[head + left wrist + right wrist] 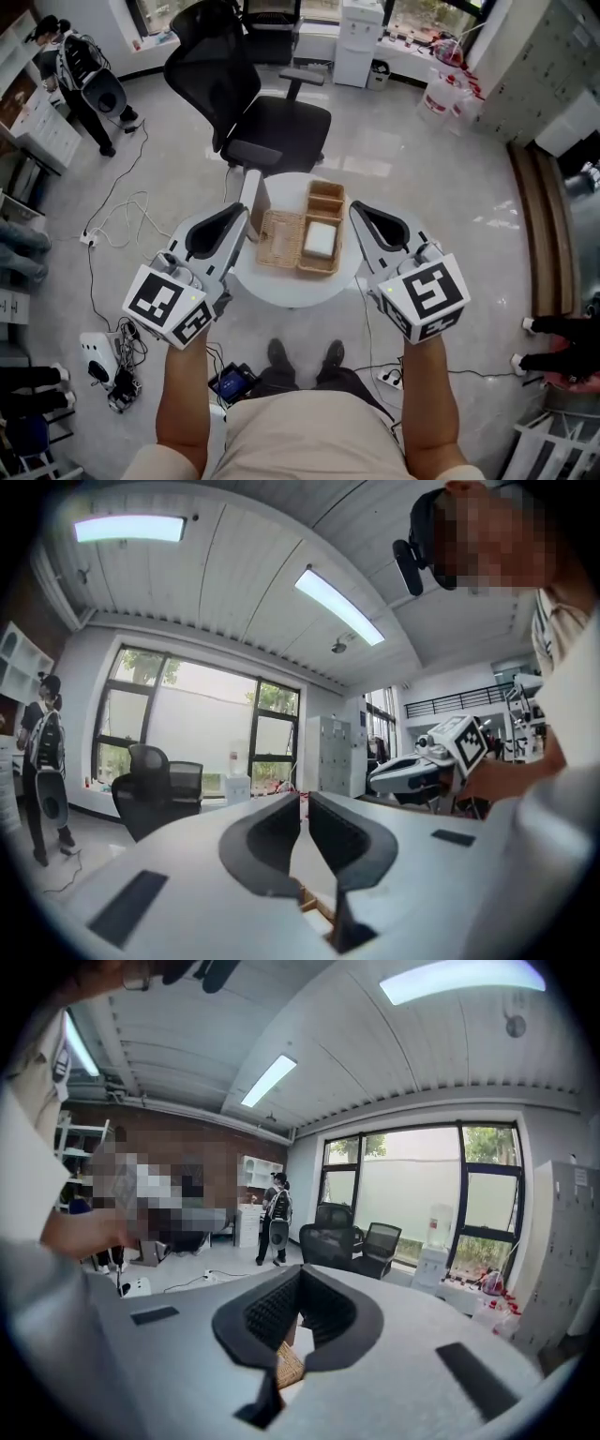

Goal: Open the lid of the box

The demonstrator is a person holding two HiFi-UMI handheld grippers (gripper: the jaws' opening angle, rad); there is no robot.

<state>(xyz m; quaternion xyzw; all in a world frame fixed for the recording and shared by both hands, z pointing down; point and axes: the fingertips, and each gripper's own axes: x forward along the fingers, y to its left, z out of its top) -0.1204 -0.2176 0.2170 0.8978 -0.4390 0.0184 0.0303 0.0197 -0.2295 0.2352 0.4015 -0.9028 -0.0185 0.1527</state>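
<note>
The box [327, 201] sits on a small round white tabletop [292, 287]. It is a woven box, the color of straw, with little rooms inside. The lid [279, 239] is already open. It lies flat on the tabletop at the left of the box and touches it. 1 white block [320, 240] lies in the big room of the box, in the half nearer the person. The 2 small rooms at the far end look bare, as far as the head view shows.

The left gripper [240, 216] is held up in the air at the left of the tabletop, above the lid's side. Its 2 fingers [270, 834] are pressed together at the tips, with nothing between them. A bit of the woven box peeks out below them in the left gripper view.

The right gripper [362, 214] is held up at the right, just beside the box in the head view. Its 2 fingers [270, 1314] are together too, and nothing is held. It touches neither the box nor the lid.

A black chair [255, 117] stands behind the tabletop. The person's 2 shoes [278, 353] show under the tabletop's near edge. Another person [77, 70] stands far off at the left.
</note>
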